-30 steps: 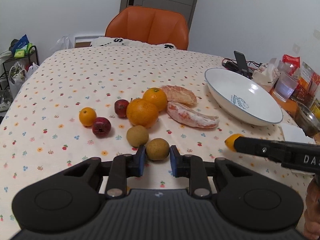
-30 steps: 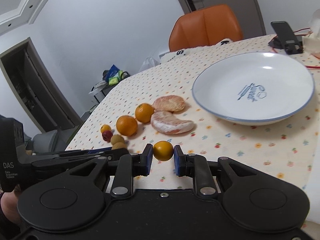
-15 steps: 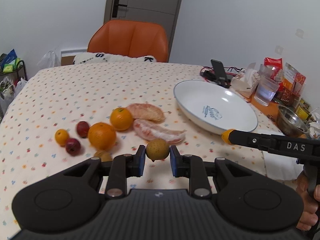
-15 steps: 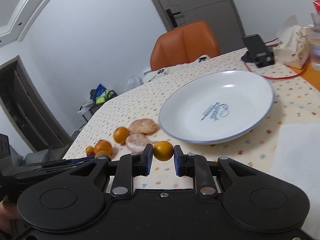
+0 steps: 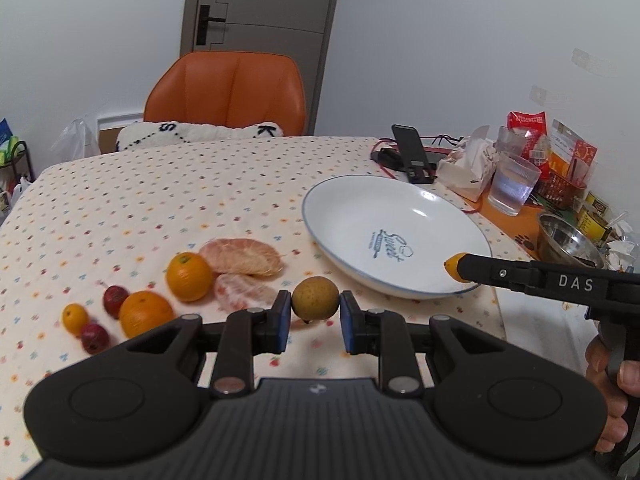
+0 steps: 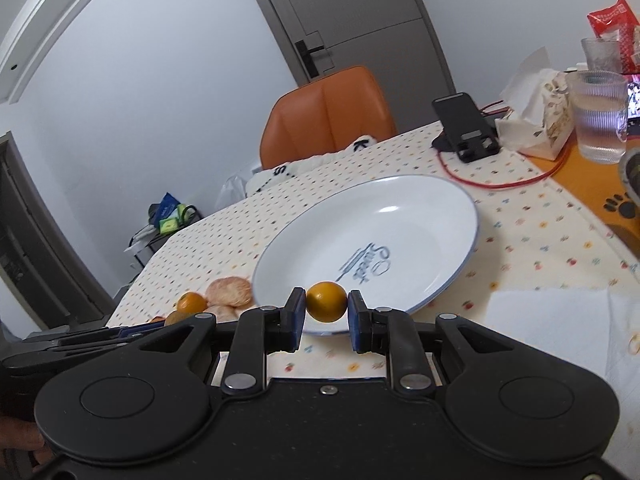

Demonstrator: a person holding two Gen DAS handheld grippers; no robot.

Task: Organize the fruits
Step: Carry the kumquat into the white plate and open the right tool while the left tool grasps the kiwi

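Observation:
My left gripper [image 5: 315, 320] is shut on a brown round fruit [image 5: 315, 298], held above the tablecloth just left of the white plate [image 5: 424, 204]. My right gripper [image 6: 326, 320] is shut on a small orange fruit [image 6: 326, 302] at the plate's [image 6: 420, 208] near rim; its tip with that fruit [image 5: 453, 266] shows over the plate's right edge in the left wrist view. On the cloth at the left lie two oranges [image 5: 189, 276] [image 5: 146, 314], a small orange fruit [image 5: 75, 319], two dark red fruits [image 5: 116, 301] and two peeled pomelo pieces [image 5: 242, 256].
An orange chair [image 5: 226, 88] stands at the table's far side. A phone stand [image 5: 414, 156], tissue pack [image 5: 466, 168], glass of water [image 5: 512, 186], metal bowl [image 5: 568, 240] and snack packets crowd the right edge. A white napkin [image 6: 560, 316] lies right of the plate.
Both grippers have risen and swung right toward the plate, each carrying its fruit. The brown fruit has left the cloth; the small orange now hangs at the plate's rim.

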